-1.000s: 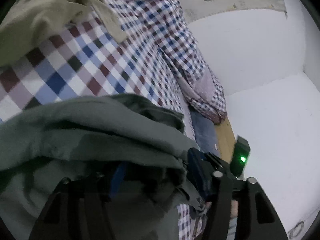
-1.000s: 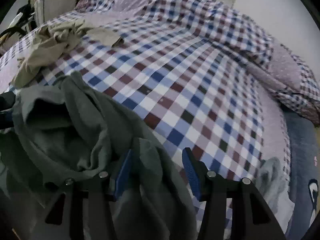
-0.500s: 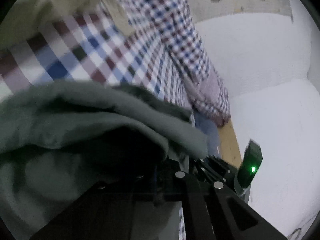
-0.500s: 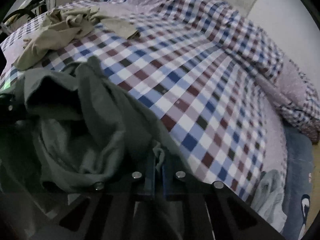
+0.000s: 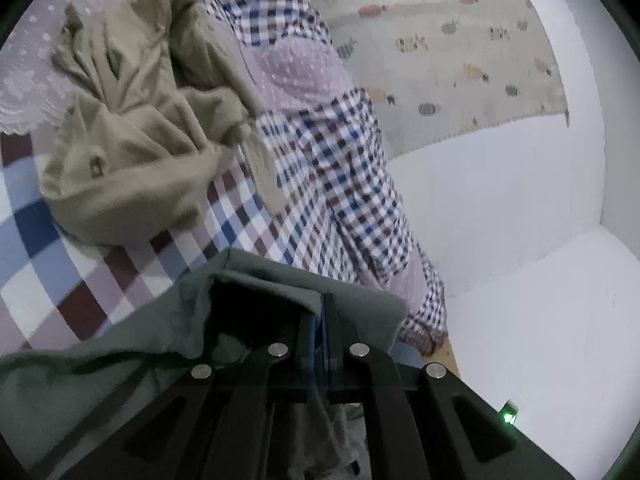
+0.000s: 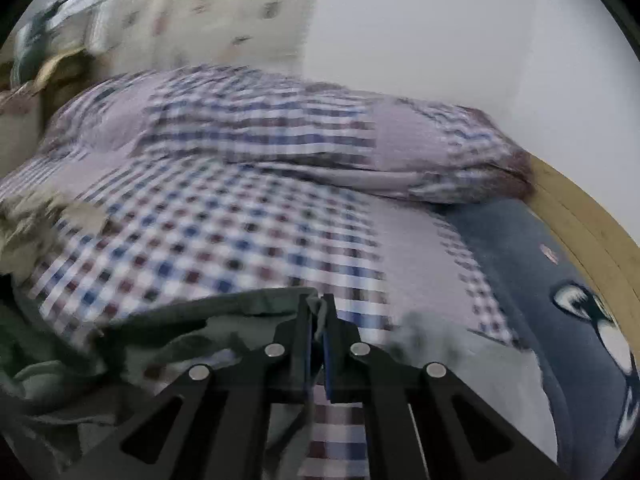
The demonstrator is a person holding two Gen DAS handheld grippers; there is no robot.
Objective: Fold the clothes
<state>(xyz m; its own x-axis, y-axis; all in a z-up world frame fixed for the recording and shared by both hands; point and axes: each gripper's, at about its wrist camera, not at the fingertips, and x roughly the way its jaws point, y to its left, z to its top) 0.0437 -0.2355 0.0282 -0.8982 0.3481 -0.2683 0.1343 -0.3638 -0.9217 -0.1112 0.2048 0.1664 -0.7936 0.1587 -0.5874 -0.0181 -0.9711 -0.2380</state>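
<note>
A grey-green garment (image 5: 120, 344) hangs bunched over the checked bedspread (image 5: 48, 280). My left gripper (image 5: 323, 312) is shut on a fold of its cloth, which drapes over and left of the fingers. My right gripper (image 6: 318, 312) is shut on another edge of the same garment (image 6: 224, 312), which trails away to the left above the bed. A crumpled beige garment (image 5: 132, 152) lies on the bed beyond my left gripper; it also shows at the left edge of the blurred right wrist view (image 6: 36, 216).
A checked pillow (image 6: 320, 140) lies at the head of the bed. A dark blue cushion with a cartoon face (image 6: 560, 312) sits at the right by the wooden bed frame (image 6: 580, 216). White walls (image 5: 500, 220) and a patterned wall hanging (image 5: 440, 40) stand behind.
Both grippers went from open to shut on the grey-green garment, then lifted it. Both views have tilted upward toward the pillow and wall.
</note>
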